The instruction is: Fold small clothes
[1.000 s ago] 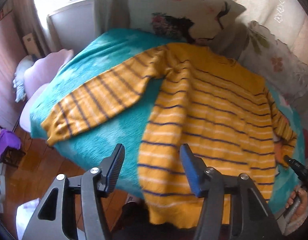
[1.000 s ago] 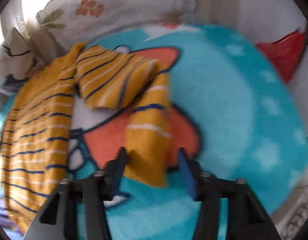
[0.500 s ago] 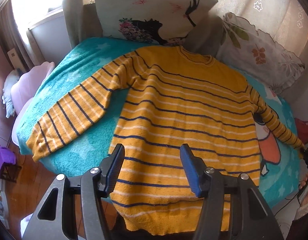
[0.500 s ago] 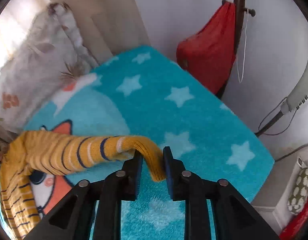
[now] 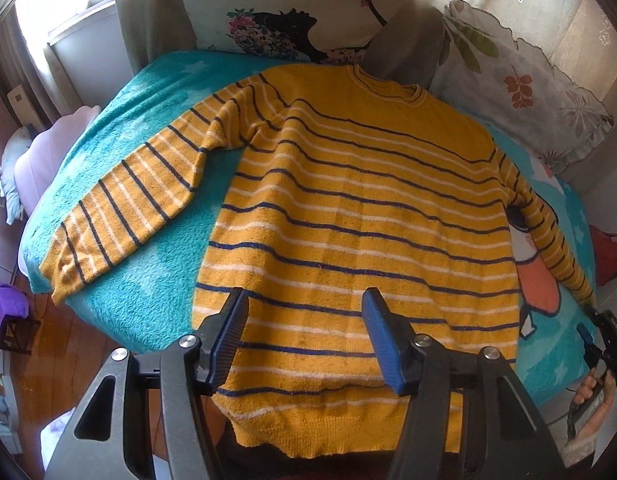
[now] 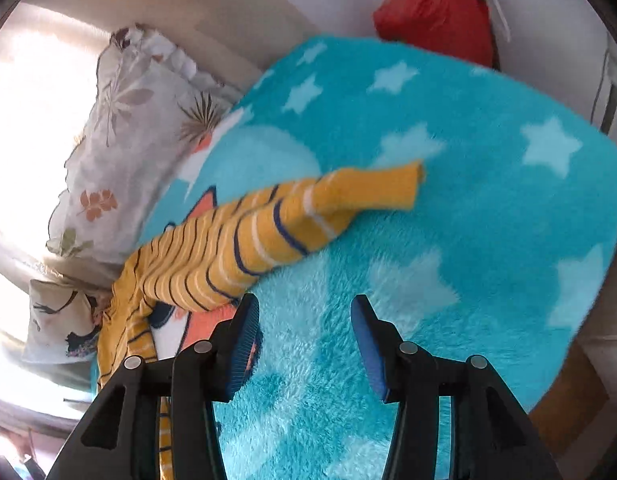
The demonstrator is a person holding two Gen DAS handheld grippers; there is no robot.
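— Where's the jumper lying?

— The mustard-yellow knitted sweater with navy and white stripes [image 5: 360, 216] is spread flat, front up, on the fluffy turquoise blanket with pale stars [image 5: 140, 280], its collar toward the pillows and its hem hanging over the near edge. One sleeve slants out across the blanket on the window side; the other sleeve [image 6: 268, 236] runs the opposite way, its plain yellow cuff resting on the blanket.

— And the tongs?

— The left gripper [image 5: 304, 340] hovers above the hem, its blue pads spread with nothing between them. The right gripper [image 6: 304, 344] is just beside that far sleeve, jaws opening — only blanket shows between them, the sleeve lying clear of the pads.

— Any writing or labels?

— None I can read. The white pillow printed with a dark figure and flowers [image 5: 300, 12] and the pale pillow printed with leaves [image 5: 520, 84] carry pictures only.

— Containers?

— Only a red cloth bag [image 6: 436, 12] hanging behind the bed — I can't tell what's in it.
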